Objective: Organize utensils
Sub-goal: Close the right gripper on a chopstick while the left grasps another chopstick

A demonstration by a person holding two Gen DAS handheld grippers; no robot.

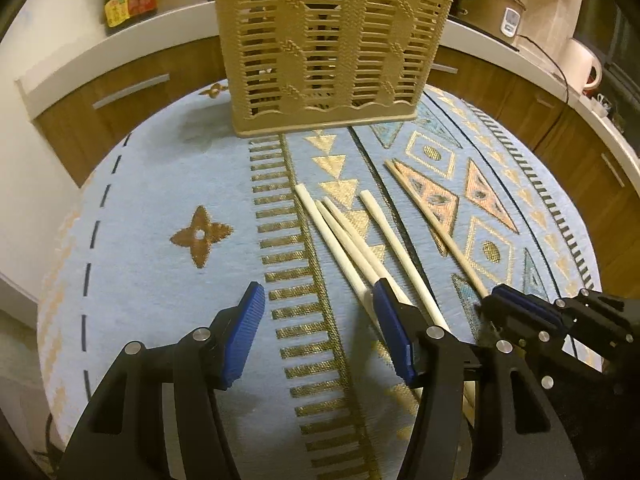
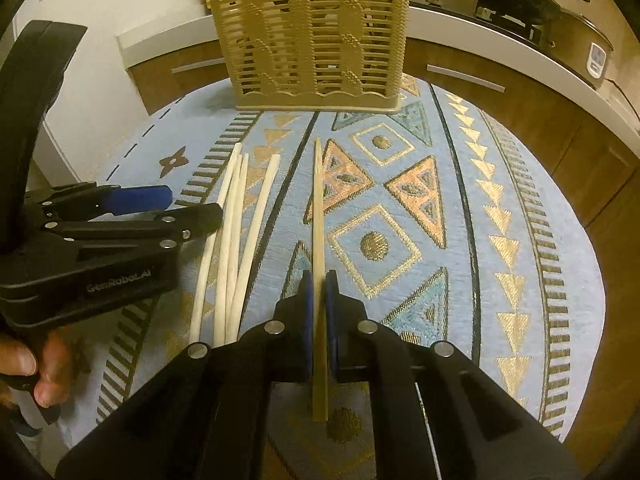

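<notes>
Left wrist view. Left gripper (image 1: 318, 300) stands wide open, nothing between its blue pads (image 1: 244, 332), low over the near part of the tabletop (image 1: 152, 216). Its right pad sits over the near ends of the white chopsticks (image 1: 352, 240): four pale sticks lying loosely fanned on the patterned cloth, roughly mid-table, tips toward the far edge. The gap itself is over bare cloth left of the bundle, so I judge this hand is waiting or lining up, not yet grasping. The beige utensil basket (image 1: 332, 52) stands upright at the far edge, open top upward; likely the destination. At right, the right gripper (image 1: 516, 308) meets the near end of a tan bamboo chopstick (image 1: 432, 224), which lies apart from the white ones, to their right.

Right wrist view. Right gripper (image 2: 319, 292) is clenched on the bamboo chopstick (image 2: 319, 208), held near its thick end, the tip pointing at the basket (image 2: 316, 40). Stick appears double (a pair pressed together?); cannot confirm. Gripping the butt end leaves the length free to drop tip-first into the basket. White chopsticks (image 2: 236, 232) lie just left; the left gripper (image 2: 176, 204) hangs beside them, toward the left edge.

Judgement: the bamboo goes first; white sticks remain to be collected.
</notes>
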